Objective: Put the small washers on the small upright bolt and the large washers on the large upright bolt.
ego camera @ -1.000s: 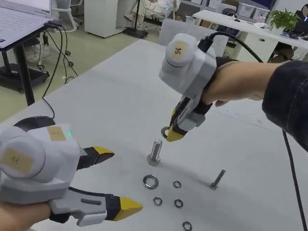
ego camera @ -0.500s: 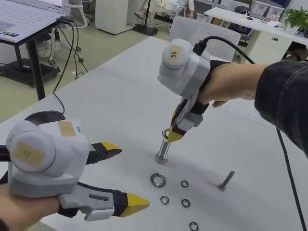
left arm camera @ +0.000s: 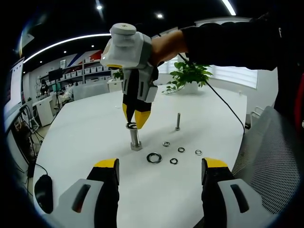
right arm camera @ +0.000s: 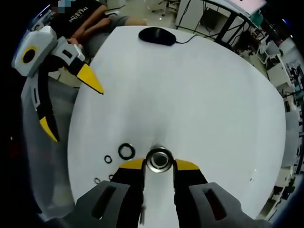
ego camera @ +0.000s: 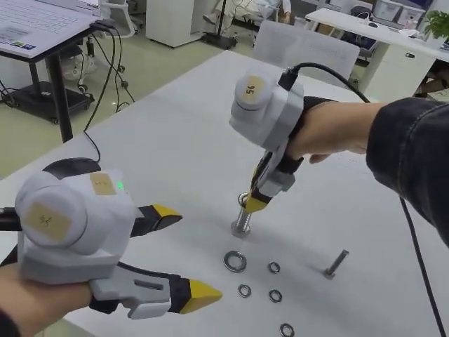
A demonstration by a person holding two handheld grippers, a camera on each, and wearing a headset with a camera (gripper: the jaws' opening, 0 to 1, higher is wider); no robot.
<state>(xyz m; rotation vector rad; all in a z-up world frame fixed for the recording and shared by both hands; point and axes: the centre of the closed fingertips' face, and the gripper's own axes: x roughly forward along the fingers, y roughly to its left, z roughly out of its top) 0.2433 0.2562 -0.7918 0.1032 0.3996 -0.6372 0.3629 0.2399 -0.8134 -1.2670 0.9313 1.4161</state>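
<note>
The large upright bolt point(ego camera: 242, 222) stands mid-table. My right gripper point(ego camera: 251, 204) is shut on a large washer point(right arm camera: 159, 159) and holds it right over the bolt's top point(left arm camera: 135, 140). A second large washer point(ego camera: 235, 262) lies flat just in front of the bolt. Several small washers point(ego camera: 273, 267) are scattered beside it. The small bolt point(ego camera: 335, 264) stands upright to the right point(left arm camera: 178, 121). My left gripper point(ego camera: 186, 256) hovers open at the near left, with nothing between its yellow tips point(left arm camera: 161, 164).
A black mouse point(right arm camera: 156, 35) with its cord lies on the white table point(ego camera: 175, 140) behind my left gripper. A laptop point(ego camera: 42, 21) sits on a side stand off the table's left edge. The right gripper's cable point(ego camera: 421, 253) trails across the right side.
My right gripper has come down with the large washer, from beside and above the large bolt to its top. The left gripper stays open and has barely moved.
</note>
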